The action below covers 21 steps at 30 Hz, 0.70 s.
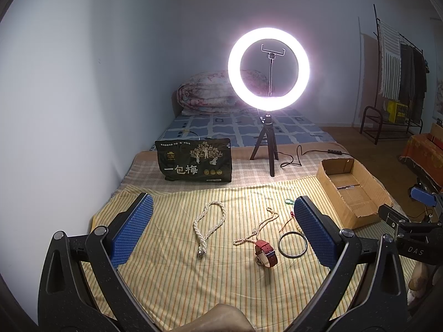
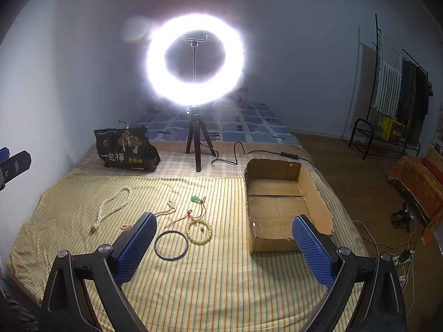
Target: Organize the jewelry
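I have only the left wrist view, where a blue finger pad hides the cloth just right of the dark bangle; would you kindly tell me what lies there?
Observer: A pale beaded bracelet lies flat on the striped cloth, close beside the dark bangle on the side nearer the cardboard box.
Operator: Thank you. I see only an edge of the right hand-held gripper; is it carrying anything?
Observer: No. The right hand-held gripper is wide open with nothing between its pads, and it is held above the cloth, pointing between the bracelet and the box.
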Each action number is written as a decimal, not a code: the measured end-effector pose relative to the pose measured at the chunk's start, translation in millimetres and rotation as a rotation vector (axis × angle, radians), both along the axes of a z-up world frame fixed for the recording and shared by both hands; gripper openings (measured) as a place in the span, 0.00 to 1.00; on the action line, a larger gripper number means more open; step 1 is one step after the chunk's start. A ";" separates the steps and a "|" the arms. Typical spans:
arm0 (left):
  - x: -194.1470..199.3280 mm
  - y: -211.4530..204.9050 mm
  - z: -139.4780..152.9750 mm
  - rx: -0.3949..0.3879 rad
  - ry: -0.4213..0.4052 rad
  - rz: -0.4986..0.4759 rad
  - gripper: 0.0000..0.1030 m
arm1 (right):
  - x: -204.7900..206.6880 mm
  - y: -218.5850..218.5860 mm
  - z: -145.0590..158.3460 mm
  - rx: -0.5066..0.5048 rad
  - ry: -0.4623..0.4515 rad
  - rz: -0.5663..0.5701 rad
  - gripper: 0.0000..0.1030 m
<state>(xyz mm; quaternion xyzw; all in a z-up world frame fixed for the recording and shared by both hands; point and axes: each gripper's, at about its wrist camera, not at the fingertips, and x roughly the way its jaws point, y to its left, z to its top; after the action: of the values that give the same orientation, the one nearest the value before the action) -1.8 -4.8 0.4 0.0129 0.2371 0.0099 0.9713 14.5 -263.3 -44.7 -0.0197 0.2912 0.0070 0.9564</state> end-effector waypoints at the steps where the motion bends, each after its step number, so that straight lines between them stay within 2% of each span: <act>1: 0.0 -0.2 0.0 -0.001 0.000 0.000 1.00 | 0.2 1.1 -0.3 0.000 0.000 0.000 0.97; 21: -1.7 2.4 -6.0 0.001 0.008 0.000 1.00 | 3.0 5.5 -2.9 -0.009 0.017 0.000 0.97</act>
<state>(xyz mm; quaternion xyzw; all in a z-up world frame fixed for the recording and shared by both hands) -3.6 -2.4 -5.5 0.0136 0.2409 0.0099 0.9704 17.5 -257.9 -47.6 -0.0238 0.2994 0.0059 0.9538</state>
